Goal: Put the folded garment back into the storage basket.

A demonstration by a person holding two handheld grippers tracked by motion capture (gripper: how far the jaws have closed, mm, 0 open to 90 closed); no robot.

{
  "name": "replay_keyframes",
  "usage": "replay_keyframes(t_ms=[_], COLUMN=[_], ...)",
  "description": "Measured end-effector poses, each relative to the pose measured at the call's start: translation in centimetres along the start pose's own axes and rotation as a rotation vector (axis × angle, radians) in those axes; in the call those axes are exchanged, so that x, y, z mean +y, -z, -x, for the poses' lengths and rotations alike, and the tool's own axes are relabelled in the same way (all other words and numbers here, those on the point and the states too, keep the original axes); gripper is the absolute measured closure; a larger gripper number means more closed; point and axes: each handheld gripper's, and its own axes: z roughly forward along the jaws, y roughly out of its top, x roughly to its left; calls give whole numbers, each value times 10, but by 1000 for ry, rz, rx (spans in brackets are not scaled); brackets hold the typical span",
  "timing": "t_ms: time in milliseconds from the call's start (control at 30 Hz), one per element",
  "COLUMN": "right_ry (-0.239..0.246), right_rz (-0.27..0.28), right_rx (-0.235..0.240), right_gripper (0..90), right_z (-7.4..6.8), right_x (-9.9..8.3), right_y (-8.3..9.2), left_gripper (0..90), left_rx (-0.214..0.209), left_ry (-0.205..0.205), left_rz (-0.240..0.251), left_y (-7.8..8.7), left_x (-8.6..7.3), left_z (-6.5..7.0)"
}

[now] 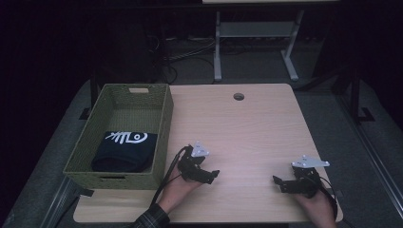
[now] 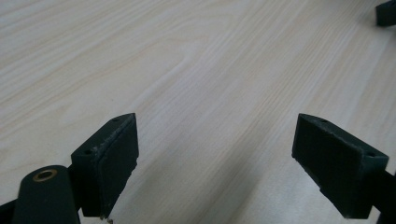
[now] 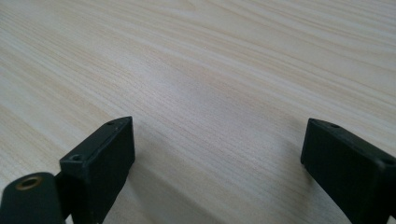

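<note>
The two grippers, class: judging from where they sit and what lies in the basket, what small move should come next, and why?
Probably the left gripper should swing towards the basket. Both it and the right gripper are open and holding nothing over the bare table, and the dark folded cloth in the basket lies nearest the left one.

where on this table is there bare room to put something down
Most of the table is bare: the whole stretch from the green basket to the right edge, and back to the round hole. The near edge is busier, with the left gripper and right gripper. The basket's near half holds a folded dark garment.
</note>
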Motion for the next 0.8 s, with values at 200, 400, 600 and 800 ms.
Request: replay_keyframes(t_ms=[200,400,600,800], right_ry=[0,0,0,0], right_rz=[0,0,-1,-1], right_rx=[0,0,1,2], right_gripper=[95,95,95,96], right_z=[0,0,0,0], right_x=[0,0,0,0], right_y=[0,0,0,0], left_gripper=[133,128,132,128], left_rx=[42,39,33,34], left_ry=[-37,-39,-46,-44], left_rz=[-43,-22,20,18], left_y=[-12,-13,-13,-13], left_x=[-6,-11,-15,-15], left_z=[6,1,-1,-2])
